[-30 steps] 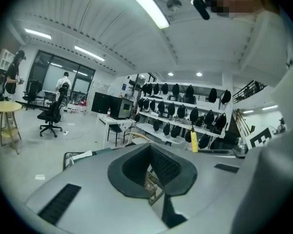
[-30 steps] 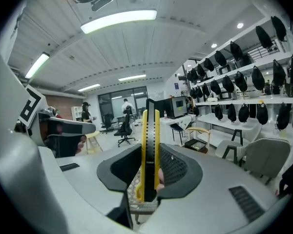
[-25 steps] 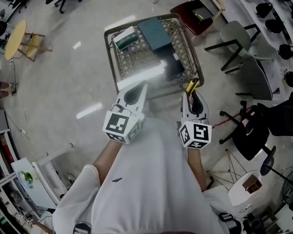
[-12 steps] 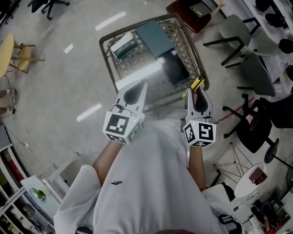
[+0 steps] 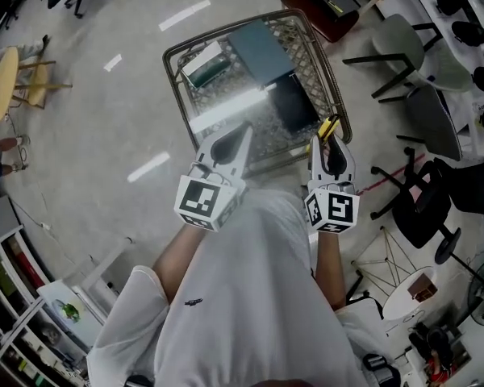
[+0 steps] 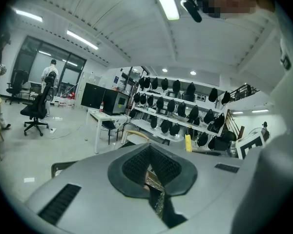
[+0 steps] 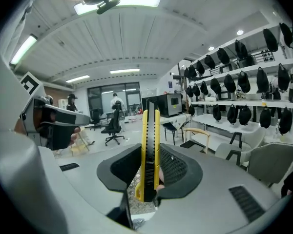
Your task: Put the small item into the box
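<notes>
A yellow and black utility knife [image 5: 327, 126] [image 7: 149, 140] stands upright between the jaws of my right gripper [image 5: 331, 139] [image 7: 147, 179], which is shut on it. In the head view that gripper hangs over the near right corner of a mesh-topped table [image 5: 192, 127]. On the table lie a teal box [image 5: 260, 50], a black box [image 5: 293, 103] and a white and green box [image 5: 202, 63]. My left gripper [image 5: 243, 133] [image 6: 150, 173] is shut with nothing in it, over the table's near edge.
A red chair [image 5: 327, 2] stands behind the table, a grey chair [image 5: 397, 48] to its right and a black office chair [image 5: 423, 208] nearer me on the right. A round yellow table [image 5: 6, 71] is far left. Shelves [image 5: 16, 297] stand at the lower left.
Both grippers have moved slightly forward, over the table's near edge, and the table sits closer under them. The right gripper still holds the knife.
</notes>
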